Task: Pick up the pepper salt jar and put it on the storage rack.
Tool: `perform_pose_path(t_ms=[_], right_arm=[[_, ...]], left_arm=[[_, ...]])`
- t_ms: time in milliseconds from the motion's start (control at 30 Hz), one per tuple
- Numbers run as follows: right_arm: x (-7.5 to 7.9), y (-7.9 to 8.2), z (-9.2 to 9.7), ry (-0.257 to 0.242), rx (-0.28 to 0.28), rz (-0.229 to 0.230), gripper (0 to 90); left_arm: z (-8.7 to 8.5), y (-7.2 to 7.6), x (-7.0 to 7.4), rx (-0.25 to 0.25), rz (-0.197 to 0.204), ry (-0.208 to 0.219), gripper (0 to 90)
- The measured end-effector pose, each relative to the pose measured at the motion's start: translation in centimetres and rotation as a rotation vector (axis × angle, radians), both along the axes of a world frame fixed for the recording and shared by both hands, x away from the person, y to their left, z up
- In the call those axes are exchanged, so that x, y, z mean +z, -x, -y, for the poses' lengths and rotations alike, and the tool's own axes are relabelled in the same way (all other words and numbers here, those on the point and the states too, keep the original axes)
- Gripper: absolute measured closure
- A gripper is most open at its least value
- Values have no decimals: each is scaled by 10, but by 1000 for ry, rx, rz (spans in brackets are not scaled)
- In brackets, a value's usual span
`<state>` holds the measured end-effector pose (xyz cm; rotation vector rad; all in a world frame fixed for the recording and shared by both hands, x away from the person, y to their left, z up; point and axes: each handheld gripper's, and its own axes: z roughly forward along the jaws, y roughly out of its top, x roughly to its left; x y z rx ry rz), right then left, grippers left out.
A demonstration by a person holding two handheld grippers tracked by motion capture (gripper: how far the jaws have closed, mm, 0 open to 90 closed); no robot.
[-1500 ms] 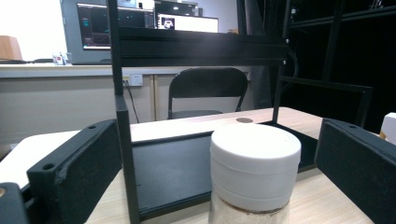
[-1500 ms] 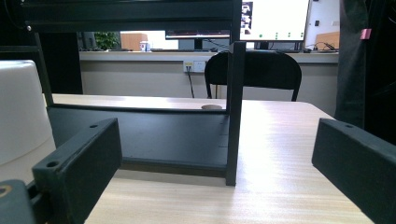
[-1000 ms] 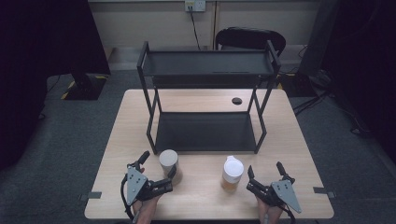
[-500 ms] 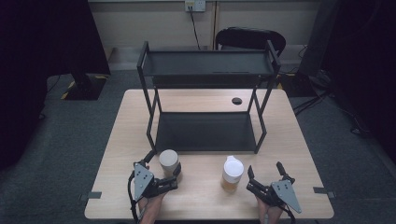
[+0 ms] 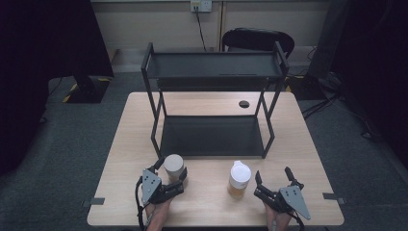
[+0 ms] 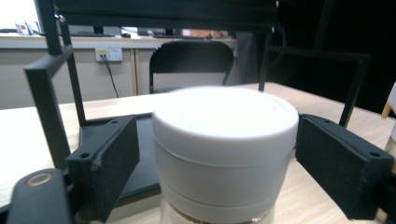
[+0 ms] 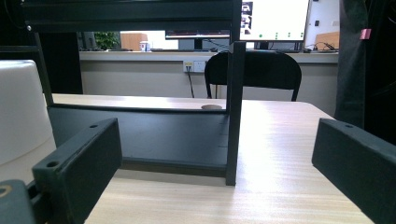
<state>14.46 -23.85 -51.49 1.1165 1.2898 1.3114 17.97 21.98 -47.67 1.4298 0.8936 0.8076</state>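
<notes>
Between the left tongs [image 5: 172, 174] in the high view stands a white-lidded jar [image 5: 173, 165] on the tabletop [image 5: 211, 202]; the right tongs [image 5: 274, 179] gape empty beside a second jar [image 5: 239, 179]. Left gripper view: jaws have just been closing round the lid [image 6: 225, 122], seemingly not yet touching. Rigid, smooth, probably slippery: grip the lid's straight wall.

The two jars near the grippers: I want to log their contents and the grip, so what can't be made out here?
- Left jar: left gripper view cuts off its base at the bottom edge; contents barely show. Whether the pads touch it cannot be told.
- Right jar: high view is too small to read contents; right gripper view cuts it off at the left edge.
- Left gripper: in the high view the jar hides part of its jaws.
</notes>
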Motion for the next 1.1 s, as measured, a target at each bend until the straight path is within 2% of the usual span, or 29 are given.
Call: perform_pose_path(t_ms=[133, 233, 333, 467, 567, 667, 933, 1100], right_arm=[[0, 0, 0, 0, 0, 0, 2], [0, 0, 0, 0, -1, 0, 2], [0, 0, 0, 0, 0, 0, 2], [0, 0, 0, 0, 0, 0, 2], [0, 0, 0, 0, 0, 0, 2], [0, 0, 0, 0, 3, 0, 2], [0, 0, 1, 0, 4, 0, 2], [0, 0, 1, 0, 4, 0, 2]], left_arm=[[0, -3, -1, -5, -20, 11, 198], [-3, -7, 1, -24, -47, -7, 231], [-3, -6, -2, -24, -39, 3, 267], [-3, -10, -2, -25, -66, -7, 286], [-3, -10, -3, -21, -66, 5, 312], [0, -7, -4, -10, -58, -15, 343], [2, -6, -3, -1, -51, -23, 354], [4, -5, 0, 5, -60, -34, 356]])
